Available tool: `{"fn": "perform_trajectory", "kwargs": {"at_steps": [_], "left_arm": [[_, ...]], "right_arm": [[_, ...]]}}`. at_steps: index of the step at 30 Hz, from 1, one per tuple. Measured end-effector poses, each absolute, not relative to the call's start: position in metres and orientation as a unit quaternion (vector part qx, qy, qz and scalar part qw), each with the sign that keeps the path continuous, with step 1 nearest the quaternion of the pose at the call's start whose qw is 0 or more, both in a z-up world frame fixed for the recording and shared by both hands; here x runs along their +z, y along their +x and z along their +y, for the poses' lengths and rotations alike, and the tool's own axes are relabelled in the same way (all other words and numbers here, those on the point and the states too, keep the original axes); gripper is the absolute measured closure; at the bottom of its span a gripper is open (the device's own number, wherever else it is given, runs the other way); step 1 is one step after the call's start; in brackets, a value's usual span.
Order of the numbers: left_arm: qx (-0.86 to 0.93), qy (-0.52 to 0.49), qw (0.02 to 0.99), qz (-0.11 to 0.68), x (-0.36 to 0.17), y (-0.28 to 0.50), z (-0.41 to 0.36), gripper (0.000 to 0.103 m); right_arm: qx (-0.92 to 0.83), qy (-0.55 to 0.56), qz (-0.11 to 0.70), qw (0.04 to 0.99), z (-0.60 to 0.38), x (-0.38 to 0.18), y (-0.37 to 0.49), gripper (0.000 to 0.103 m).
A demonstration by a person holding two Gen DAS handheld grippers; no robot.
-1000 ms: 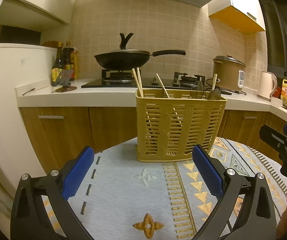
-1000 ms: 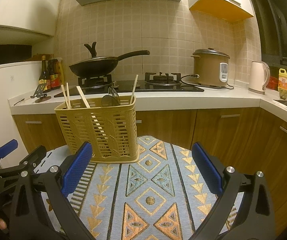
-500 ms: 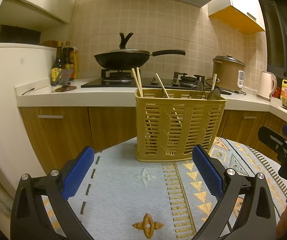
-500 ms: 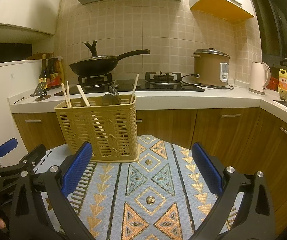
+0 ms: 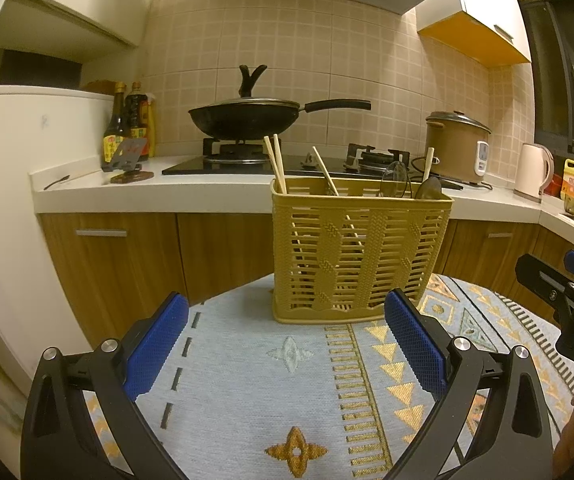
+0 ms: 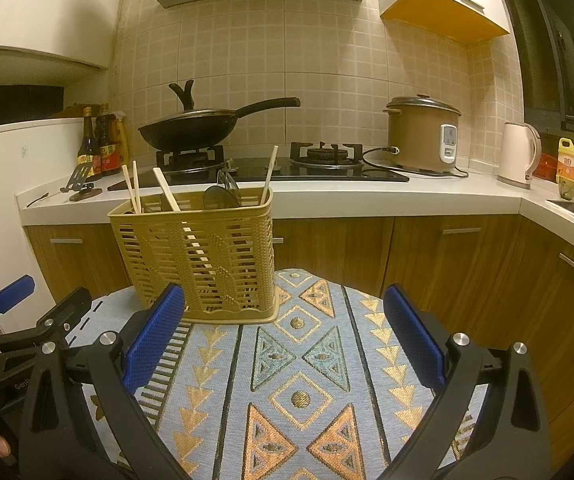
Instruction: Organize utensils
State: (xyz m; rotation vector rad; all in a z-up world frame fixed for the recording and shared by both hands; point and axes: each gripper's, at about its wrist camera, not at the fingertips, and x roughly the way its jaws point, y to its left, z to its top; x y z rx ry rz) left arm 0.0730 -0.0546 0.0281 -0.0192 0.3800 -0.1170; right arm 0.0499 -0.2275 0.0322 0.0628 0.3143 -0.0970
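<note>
Left wrist view, far left of frame: sauce bottles (image 5: pixel 127 120) stand on the white counter (image 5: pixel 159 192) w/ a small dark stand (image 5: pixel 129 160) just in front of them. Lower left to lower right: left gripper (image 5: pixel 285 334) w/ jaws spread wide, blue pads (image 5: pixel 155 344) well apart, nothing between them, over the patterned tablecloth (image 5: pixel 247 380). Upper centre: black wok (image 5: pixel 247 118) on the stove, handle pointing right. Centre: tan slotted utensil basket (image 5: pixel 357 256) stands upright on the far part of the cloth, long side facing the camera & running left-right. Chopsticks (image 5: pixel 277 164) stick up out of its left end, long axis near vertical, tips leaning slightly left; one more stick (image 5: pixel 325 176) near the middle leans left too; another (image 5: pixel 428 164) at the right end is nearly upright beside dark rounded utensil heads (image 5: pixel 397 178), can't tell what kind. Right: rice cooker (image 5: pixel 457 144), kettle (image 5: pixel 533 172), yellow bottle (image 5: pixel 573 186) along the counter. Right edge: part of the other gripper

Right wrist view, left edge: left gripper again (image 6: pixel 35 300). Left of centre: basket (image 6: pixel 203 260) seen corner-on, chopsticks (image 6: pixel 131 186) up at its left end, a single stick (image 6: pixel 269 174) at its right corner leaning right. Bottom: right gripper (image 6: pixel 285 328) w/ jaws wide apart, holding nothing, basket's base just beyond its left pad (image 6: pixel 155 340)
</note>
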Motion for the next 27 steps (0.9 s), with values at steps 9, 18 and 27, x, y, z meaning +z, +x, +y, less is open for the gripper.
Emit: {"fn": "perform_trajectory", "kwargs": {"at_steps": [9, 18, 27], "left_arm": [[-0.058, -0.009, 0.980, 0.188, 0.0280, 0.0729, -0.0548, 0.008], [-0.058, -0.006, 0.980, 0.189, 0.0277, 0.0727, -0.0551, 0.008], [-0.050, 0.006, 0.982, 0.183, 0.0278, 0.0709, -0.0567, 0.008]], "right_arm": [[-0.047, 0.031, 0.158, 0.986, -0.2266, 0.0314, 0.0501, 0.008], [-0.047, 0.031, 0.159, 0.986, -0.2264, 0.0306, 0.0502, 0.008], [-0.045, 0.029, 0.160, 0.986, -0.2253, 0.0303, 0.0503, 0.008]]}}
